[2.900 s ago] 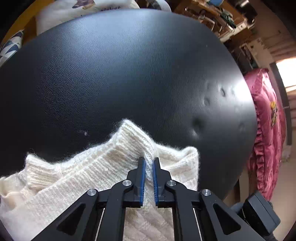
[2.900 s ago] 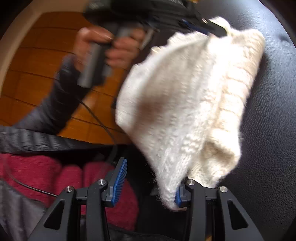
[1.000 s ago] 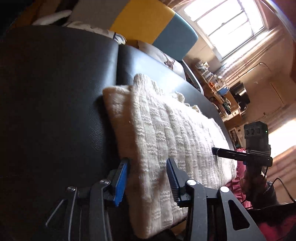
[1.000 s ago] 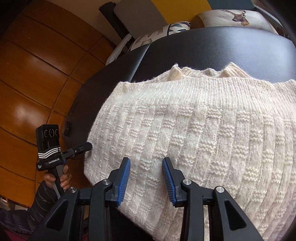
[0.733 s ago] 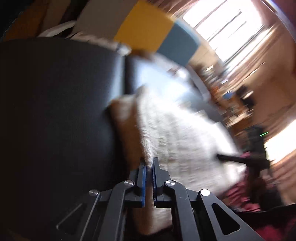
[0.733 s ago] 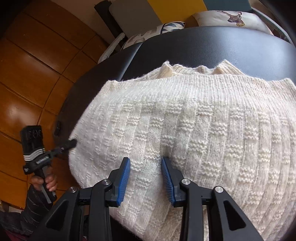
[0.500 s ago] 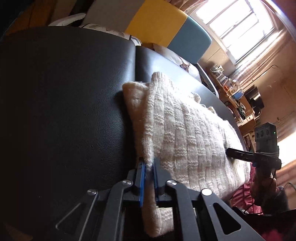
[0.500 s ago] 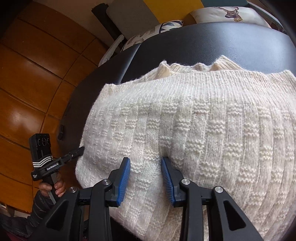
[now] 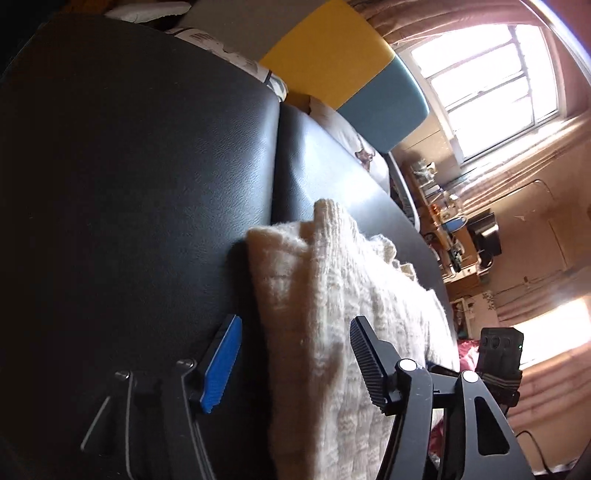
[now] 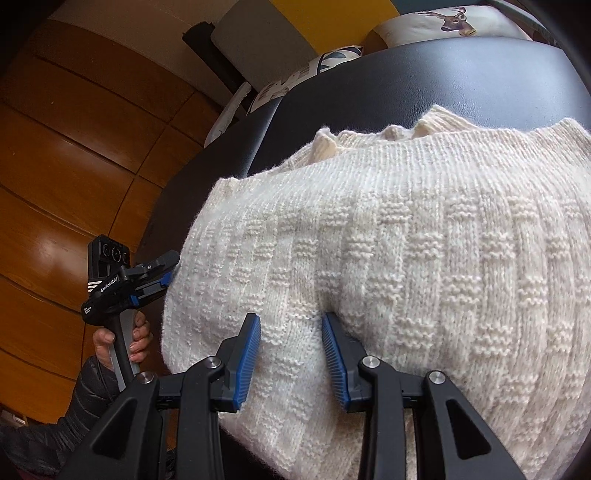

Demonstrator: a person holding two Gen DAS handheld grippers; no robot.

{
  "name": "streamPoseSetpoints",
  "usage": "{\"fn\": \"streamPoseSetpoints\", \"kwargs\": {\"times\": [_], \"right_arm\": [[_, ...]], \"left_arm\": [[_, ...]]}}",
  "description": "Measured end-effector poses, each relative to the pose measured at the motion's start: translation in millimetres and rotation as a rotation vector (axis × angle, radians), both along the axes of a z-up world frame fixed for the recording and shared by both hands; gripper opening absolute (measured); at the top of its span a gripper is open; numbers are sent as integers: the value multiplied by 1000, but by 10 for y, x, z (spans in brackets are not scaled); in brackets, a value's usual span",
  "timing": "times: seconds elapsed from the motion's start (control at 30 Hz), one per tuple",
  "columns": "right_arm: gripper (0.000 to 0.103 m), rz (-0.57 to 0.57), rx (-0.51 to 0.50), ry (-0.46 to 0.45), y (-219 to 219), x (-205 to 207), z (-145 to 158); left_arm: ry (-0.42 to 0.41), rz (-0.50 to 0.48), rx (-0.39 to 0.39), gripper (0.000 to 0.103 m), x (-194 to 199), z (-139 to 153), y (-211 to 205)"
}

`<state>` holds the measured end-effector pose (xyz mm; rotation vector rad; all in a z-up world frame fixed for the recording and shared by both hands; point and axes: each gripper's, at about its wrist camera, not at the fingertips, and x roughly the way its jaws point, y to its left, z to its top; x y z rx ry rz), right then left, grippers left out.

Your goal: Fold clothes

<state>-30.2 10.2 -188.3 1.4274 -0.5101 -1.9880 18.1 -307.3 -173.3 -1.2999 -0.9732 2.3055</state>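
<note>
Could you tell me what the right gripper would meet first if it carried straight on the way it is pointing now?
Most likely the cream sweater: the right gripper points straight at its knit, which already bulges between the open fingers, though they seem not to pinch it.

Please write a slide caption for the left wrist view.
Left gripper opening around the sweater edge on the black sofa.

The folded sweater [image 10: 406,258] lies on the surface [image 9: 147,166], near its front edge. Cushions [image 10: 450,22] sit behind the sweater, past the surface's far edge.
</note>
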Motion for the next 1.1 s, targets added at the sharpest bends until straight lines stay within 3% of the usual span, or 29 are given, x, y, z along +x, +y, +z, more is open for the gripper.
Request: {"fn": "streamPoseSetpoints", "kwargs": {"times": [0.2, 0.37, 0.4, 0.43, 0.53, 0.7, 0.87, 1.0, 1.1], "right_arm": [[35, -1, -8, -13, 6, -12, -2], [35, 1, -10, -12, 2, -5, -2], [35, 1, -12, -12, 6, -6, -5], [35, 0, -15, -13, 10, -8, -7], [35, 3, -14, -1, 6, 5, -5], [35, 27, 27, 68, 83, 91, 187], [35, 1, 153, 187, 672, 265, 568], [35, -44, 257, 185, 1191, 272, 642], [35, -30, 296, 179, 1347, 221, 622]], "left_arm": [[32, -53, 4, 78, -183, 11, 146], [60, -46, -17, 76, -194, 3, 197], [52, -37, -39, 62, -192, -10, 201], [42, -19, -30, 34, -192, -35, 185], [16, 45, 41, 19, -192, -118, 116], [35, 80, -6, 16, -129, -23, 176], [71, 80, -21, 16, -124, 153, 200], [73, 92, -32, 16, -137, 202, 187], [61, 124, -41, 16, -186, 245, 155]]}}
